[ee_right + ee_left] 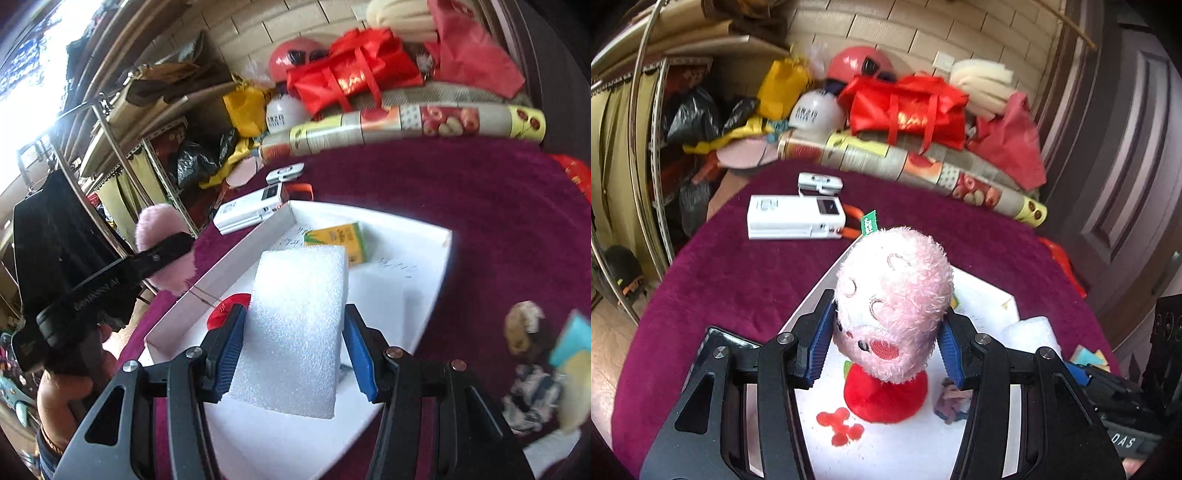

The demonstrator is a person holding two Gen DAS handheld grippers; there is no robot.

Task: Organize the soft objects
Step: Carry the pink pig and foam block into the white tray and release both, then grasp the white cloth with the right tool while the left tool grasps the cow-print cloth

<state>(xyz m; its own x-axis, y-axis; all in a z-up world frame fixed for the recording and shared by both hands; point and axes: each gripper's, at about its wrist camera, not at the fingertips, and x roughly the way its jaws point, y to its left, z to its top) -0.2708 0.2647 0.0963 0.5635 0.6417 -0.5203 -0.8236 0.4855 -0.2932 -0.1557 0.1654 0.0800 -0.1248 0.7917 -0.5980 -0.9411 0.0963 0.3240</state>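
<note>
In the left wrist view, the left gripper [882, 345] has a pink plush toy [892, 302] between its jaws, the blue pads at its lower sides; the fur bulges past the pads, so it looks grasped, though how firmly I cannot tell. The toy hangs over a white tray [990, 299] on the maroon tabletop [746, 273], with a red plush piece [886, 398] just below the jaws on the tray floor. The toy should be light and squashy, and is best held low on its round body, where the pads now sit. Ahead of the jaws lies a white power bank [794, 218]. In the right wrist view, the right gripper [293, 349] clasps a white foam block [299, 325] by its long sides, above the same tray [424, 266]; the foam looks very light, springy and easily dented, so a gentle squeeze should do. This view alone shows a yellow sponge [341, 238] in the tray beyond the jaws, loose soft things [532, 369] on the tabletop to their right, and the left gripper from the side with the pink toy.
</note>
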